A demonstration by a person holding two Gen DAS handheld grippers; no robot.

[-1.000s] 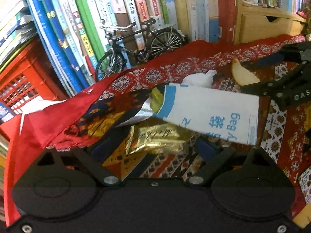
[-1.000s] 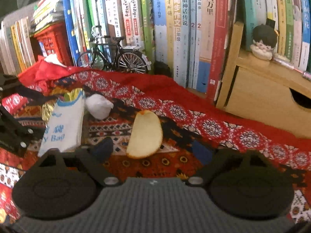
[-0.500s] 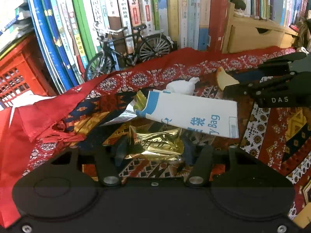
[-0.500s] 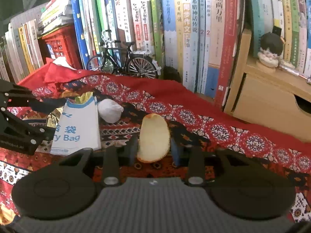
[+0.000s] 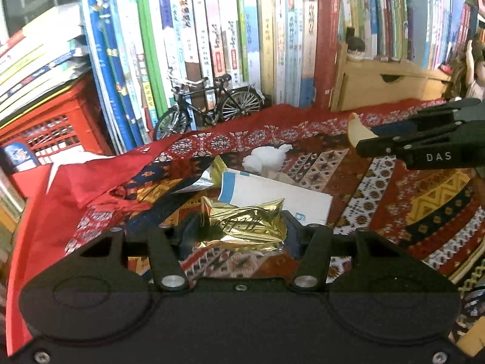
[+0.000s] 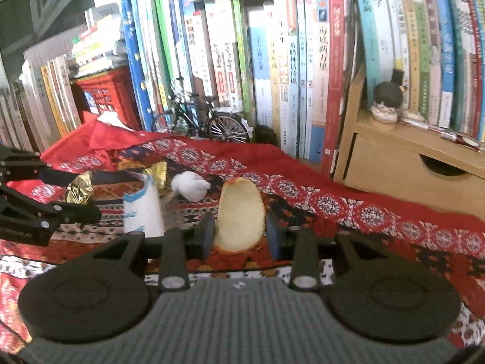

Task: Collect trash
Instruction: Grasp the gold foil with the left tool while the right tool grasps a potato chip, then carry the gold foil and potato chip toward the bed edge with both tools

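Both lifted, left tool (image 5: 239,230) clenching gold wrapper (image 5: 242,227), right tool (image 6: 239,235) clenching peel (image 6: 239,215).

A crinkled gold foil wrapper (image 5: 242,227) shines glossy and mirror-like. The white-and-blue paper bag (image 5: 279,200) looks smooth and matt. A patterned red woven cloth (image 5: 394,200) appears soft and dull. The pale wooden drawer box (image 6: 403,163) has a smooth, unvarnished look.
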